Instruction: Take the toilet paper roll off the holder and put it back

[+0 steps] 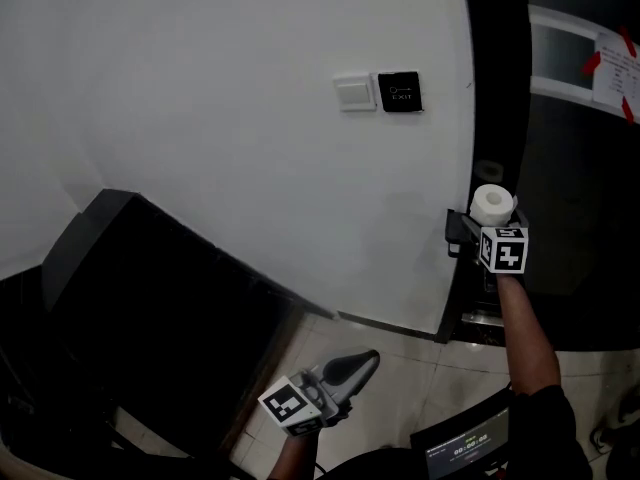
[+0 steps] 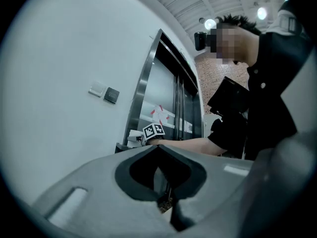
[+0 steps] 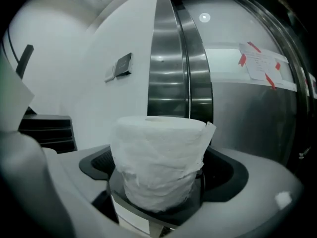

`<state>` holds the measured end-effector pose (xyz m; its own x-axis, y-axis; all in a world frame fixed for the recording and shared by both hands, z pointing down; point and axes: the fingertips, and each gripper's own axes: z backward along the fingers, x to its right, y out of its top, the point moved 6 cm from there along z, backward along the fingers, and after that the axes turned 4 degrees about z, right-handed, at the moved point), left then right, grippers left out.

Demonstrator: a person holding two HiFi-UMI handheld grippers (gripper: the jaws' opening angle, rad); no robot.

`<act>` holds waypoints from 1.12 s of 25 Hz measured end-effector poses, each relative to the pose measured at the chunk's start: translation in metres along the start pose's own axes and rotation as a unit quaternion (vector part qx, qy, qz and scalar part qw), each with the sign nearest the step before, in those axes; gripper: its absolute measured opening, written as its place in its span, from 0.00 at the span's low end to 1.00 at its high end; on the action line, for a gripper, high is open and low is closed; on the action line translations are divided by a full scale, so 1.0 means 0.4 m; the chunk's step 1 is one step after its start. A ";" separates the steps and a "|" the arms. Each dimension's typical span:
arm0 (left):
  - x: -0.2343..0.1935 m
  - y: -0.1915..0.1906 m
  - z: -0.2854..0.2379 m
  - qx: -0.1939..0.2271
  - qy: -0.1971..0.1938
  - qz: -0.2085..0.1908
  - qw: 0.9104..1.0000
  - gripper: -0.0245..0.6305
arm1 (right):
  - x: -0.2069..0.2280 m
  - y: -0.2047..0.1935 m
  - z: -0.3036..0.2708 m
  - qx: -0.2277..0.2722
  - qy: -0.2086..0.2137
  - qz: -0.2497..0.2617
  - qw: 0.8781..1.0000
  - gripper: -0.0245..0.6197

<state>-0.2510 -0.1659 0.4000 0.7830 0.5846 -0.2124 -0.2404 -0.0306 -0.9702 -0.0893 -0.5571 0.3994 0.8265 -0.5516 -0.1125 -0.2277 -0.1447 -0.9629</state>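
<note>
While the left gripper [image 1: 365, 360] is pinched together on nothing, the right gripper [image 1: 478, 230] sits spread wide around the upright toilet paper roll [image 3: 158, 157].

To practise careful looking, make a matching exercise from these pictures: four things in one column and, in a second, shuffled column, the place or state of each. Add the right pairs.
Things
1. toilet paper roll
2. left gripper
3. paper notice
4. white switch

Places or states
A. taped to the metal door
B. upright between the open jaws of the right gripper
C. jaws together, nothing held
D. on the wall beside a black plate

Pairs: 1-B, 2-C, 3-A, 4-D
</note>
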 end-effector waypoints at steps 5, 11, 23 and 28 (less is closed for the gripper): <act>-0.004 -0.001 -0.002 0.001 -0.003 -0.002 1.000 0.04 | 0.009 0.001 0.007 0.008 0.014 0.014 1.000 0.72; 0.025 0.011 -0.024 0.006 -0.029 -0.009 1.000 0.04 | 0.011 0.064 0.131 0.128 0.093 -0.034 0.987 0.72; 0.155 0.016 -0.170 0.006 -0.147 -0.025 0.989 0.04 | -0.035 -0.048 0.680 0.207 0.212 -0.180 0.938 0.72; 0.224 -0.024 -0.221 -0.009 -0.187 -0.013 0.982 0.04 | -0.046 -0.168 0.819 0.231 0.228 -0.258 0.910 0.72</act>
<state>-0.1279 -0.1849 0.3799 0.5223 0.8424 -0.1326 -0.2098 -0.0238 -0.9774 0.0795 -0.2680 0.3857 0.4378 -0.8073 0.3958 0.4583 -0.1783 -0.8707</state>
